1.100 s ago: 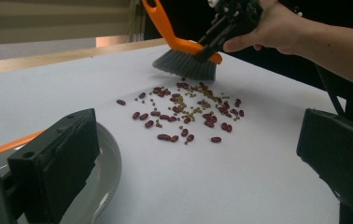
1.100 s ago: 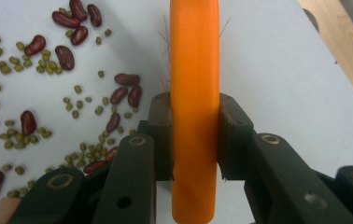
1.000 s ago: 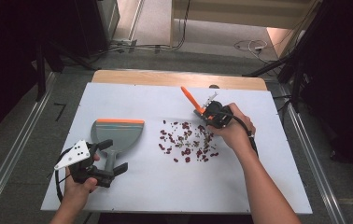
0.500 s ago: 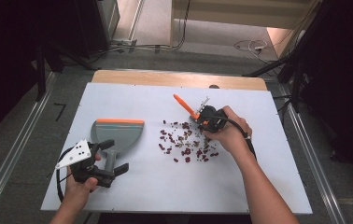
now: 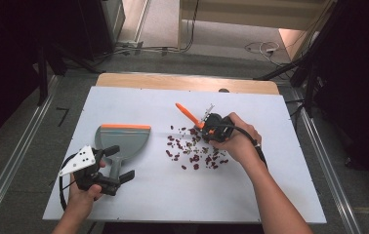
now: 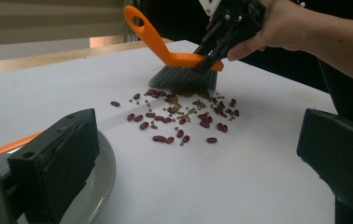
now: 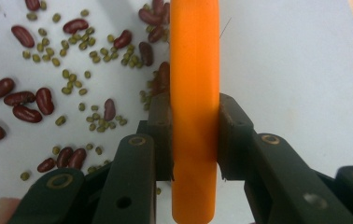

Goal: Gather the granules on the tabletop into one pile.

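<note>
Right gripper point(image 5: 206, 127) clamped on brush point(image 6: 184, 70) at beans' point(image 5: 194, 153) far edge, mid-worktop. Left gripper point(image 5: 119, 163) jaws apart, straddling the dustpan point(image 5: 124, 141) handle. Sweep leftward with short, low strokes; close on the handle to steady the pan.

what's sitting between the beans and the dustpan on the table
Nothing visible. In the high view the stretch of white table between the scattered beans and the dustpan is bare. The brush, gripped by the right hand-held gripper, stands at the far side of the pile, not in the sweep path.

Smooth orange plastic brush handle point(image 7: 194, 93) (slightly glossy), matt white table point(image 5: 270, 185)
</note>
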`<state>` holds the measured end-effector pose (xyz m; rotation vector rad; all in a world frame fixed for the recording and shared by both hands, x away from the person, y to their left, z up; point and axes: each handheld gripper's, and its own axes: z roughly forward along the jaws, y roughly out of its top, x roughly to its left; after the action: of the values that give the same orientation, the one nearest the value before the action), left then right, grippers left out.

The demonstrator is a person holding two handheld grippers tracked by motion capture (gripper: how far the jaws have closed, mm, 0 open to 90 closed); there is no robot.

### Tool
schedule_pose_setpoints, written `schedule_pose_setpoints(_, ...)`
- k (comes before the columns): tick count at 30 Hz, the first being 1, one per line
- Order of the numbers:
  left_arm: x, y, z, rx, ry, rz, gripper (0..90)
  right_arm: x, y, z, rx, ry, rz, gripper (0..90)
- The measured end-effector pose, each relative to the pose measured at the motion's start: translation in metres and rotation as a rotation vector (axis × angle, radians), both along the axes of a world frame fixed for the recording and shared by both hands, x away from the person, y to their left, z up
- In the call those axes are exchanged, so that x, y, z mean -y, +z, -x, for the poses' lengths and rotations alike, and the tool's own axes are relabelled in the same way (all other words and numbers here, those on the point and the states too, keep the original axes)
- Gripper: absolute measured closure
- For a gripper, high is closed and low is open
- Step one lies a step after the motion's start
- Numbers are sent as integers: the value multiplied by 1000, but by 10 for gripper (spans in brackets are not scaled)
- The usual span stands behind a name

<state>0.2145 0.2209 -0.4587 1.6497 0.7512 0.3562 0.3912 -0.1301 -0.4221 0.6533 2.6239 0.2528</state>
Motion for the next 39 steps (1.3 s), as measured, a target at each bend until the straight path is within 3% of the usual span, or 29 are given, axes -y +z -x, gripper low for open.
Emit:
schedule_pose_setpoints(3,0,0,0,1,1,1,0,2,4,-5,22,-5,7,691)
schedule_pose_setpoints(5,0,0,0,1,0,1,0,-2,4,-9,62,7,45,691)
schedule_pose_setpoints(7,0,0,0,2,-1,-1,0,-6,2,-14,73,20,82,691)
schedule_pose_setpoints(11,-2,1,1,3,4,5,0,-12,-6,-19,50,45,86,691)
schedule_pose_setpoints(16,-3,0,0,1,5,6,0,-18,-8,-11,42,81,111,691)
schedule_pose_setpoints(20,-2,0,0,0,2,2,0,-16,-6,-6,7,77,81,691)
schedule_pose_setpoints(29,-1,-1,-2,-1,-2,-1,0,-19,-6,9,-2,118,88,691)
schedule_pose_setpoints(31,-1,-1,-2,-1,-1,-2,0,-20,-5,11,27,111,107,691)
schedule_pose_setpoints(35,-1,-1,-2,-2,-1,-3,0,-15,4,10,48,51,33,691)
schedule_pose_setpoints(39,-2,-2,-2,-5,3,-1,0,-10,20,12,3,30,-71,691)
